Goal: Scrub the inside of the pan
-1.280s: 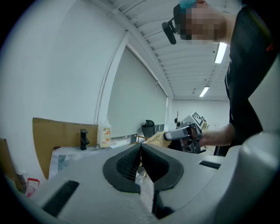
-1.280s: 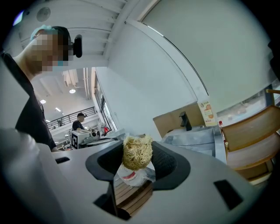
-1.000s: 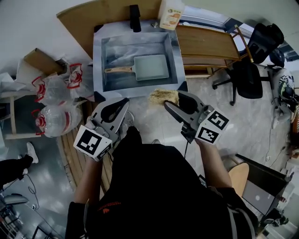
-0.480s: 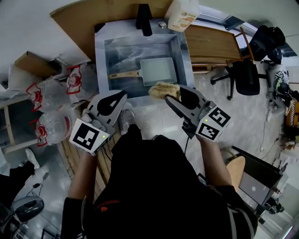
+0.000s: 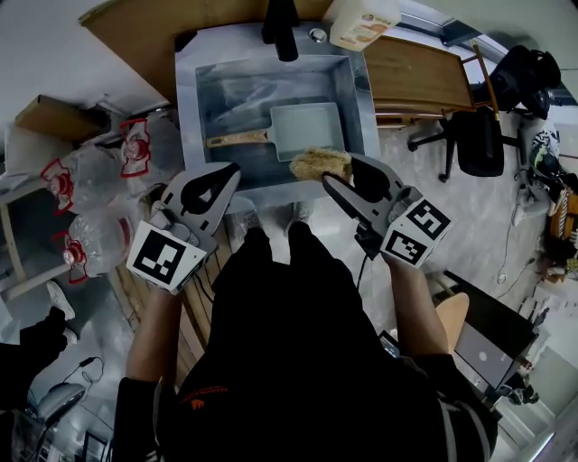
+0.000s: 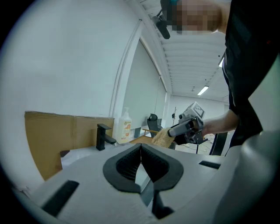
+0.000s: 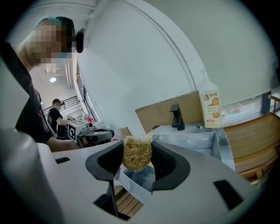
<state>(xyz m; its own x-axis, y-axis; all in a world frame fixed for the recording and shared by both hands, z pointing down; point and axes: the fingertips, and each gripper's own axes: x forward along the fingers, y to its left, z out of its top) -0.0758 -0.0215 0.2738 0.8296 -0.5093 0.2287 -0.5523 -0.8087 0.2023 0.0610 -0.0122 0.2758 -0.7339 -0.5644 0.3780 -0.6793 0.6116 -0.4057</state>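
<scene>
A pale rectangular pan (image 5: 307, 126) with a wooden handle (image 5: 237, 138) lies flat in the steel sink (image 5: 191, 108), handle pointing left. My right gripper (image 5: 329, 171) is shut on a tan fibrous scrubber (image 5: 318, 163) (image 7: 137, 152), held over the sink's near right edge, close to the pan's near corner. My left gripper (image 5: 228, 179) hovers at the sink's near left edge, jaws shut with nothing between them (image 6: 141, 154). In the left gripper view the right gripper and scrubber (image 6: 163, 136) show ahead.
A black faucet (image 5: 281, 27) and a soap bottle (image 5: 361, 23) stand behind the sink. A wooden counter (image 5: 420, 77) runs right of it, with office chairs (image 5: 479, 135) beyond. Plastic bags (image 5: 99, 194) and a cardboard box (image 5: 52, 117) lie left.
Both grippers have come forward towards the sink. The scrubber now hangs over the sink's near edge beside the pan, where it was short of the sink before.
</scene>
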